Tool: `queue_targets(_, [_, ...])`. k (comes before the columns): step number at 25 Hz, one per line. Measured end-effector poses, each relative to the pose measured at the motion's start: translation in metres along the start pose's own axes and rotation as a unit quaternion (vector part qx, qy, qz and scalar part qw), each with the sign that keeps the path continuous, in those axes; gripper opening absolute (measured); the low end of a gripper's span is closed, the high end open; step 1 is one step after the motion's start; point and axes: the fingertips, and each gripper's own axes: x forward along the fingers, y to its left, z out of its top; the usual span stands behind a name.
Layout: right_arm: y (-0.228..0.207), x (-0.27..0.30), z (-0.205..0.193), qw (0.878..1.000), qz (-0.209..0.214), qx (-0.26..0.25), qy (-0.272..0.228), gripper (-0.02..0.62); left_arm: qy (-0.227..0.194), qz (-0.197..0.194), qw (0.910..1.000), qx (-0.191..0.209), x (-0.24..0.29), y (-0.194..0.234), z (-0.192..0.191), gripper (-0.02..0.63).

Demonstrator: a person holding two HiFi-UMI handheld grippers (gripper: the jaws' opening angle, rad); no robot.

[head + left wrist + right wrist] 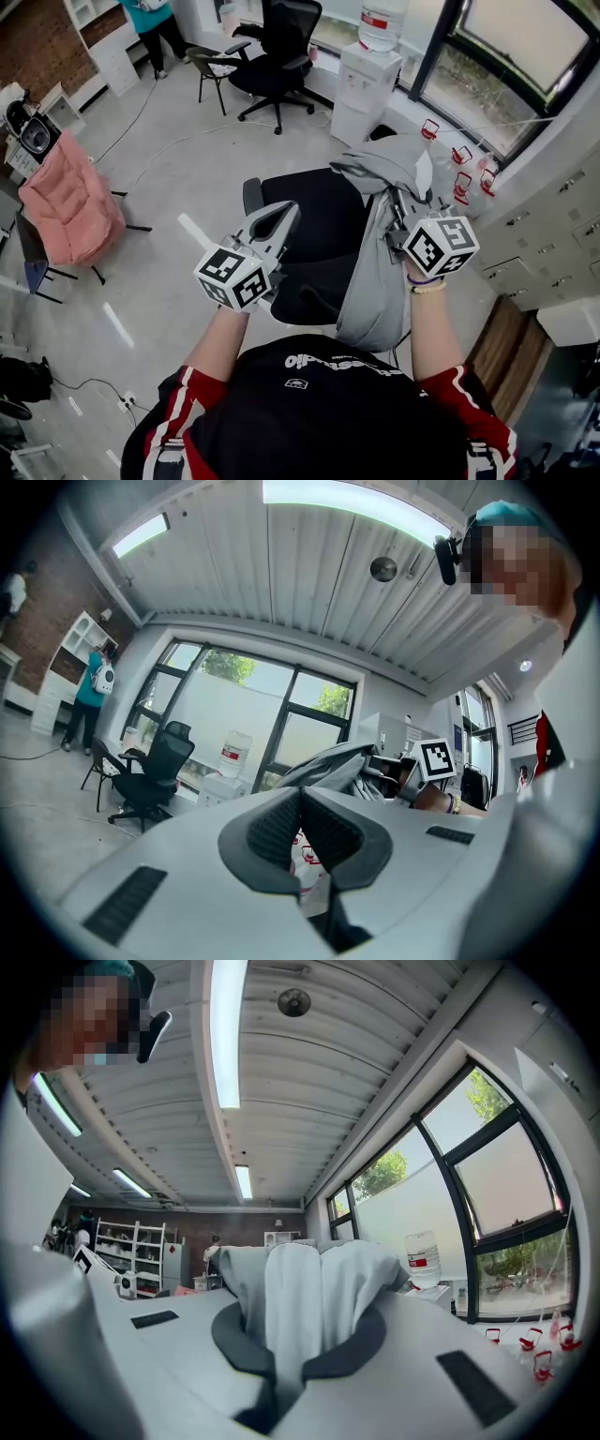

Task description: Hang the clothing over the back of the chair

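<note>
The right hand-held gripper [398, 208] is clamped tight on a bunched fold of the grey clothing [373, 272]. The clothing hangs lengthwise down the right side of the black chair [314, 220]. The left hand-held gripper [279, 223], jaws together and empty, hovers over the chair's left part. The garment probably needs carrying leftward across the chair's back.

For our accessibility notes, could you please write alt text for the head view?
Seen from above, the right gripper is shut on a grey garment that hangs down beside a black chair. The left gripper, shut and empty, points toward that chair. Beyond stand a water dispenser and a pink chair.
</note>
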Motion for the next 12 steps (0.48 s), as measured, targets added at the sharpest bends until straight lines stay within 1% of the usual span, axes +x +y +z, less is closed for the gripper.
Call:
queue_targets(6, [-0.016,0.038,0.001,1.0,0.003,-0.008,-0.006,0.022,-0.005,0.013,0.9999,0.008,0.009,0.019,0.008,0.021])
queue_targets(9, [-0.021,0.049,-0.012,1.0,0.002,-0.003,0.004,0.023,-0.002,0.02,0.9998,0.008,0.011,0.032,0.01,0.021])
queue_targets(12, [-0.029,0.054,-0.033,1.0,-0.007,0.006,0.027,0.023,0.003,0.019,0.9998,0.006,0.016,0.039,0.01,0.022])
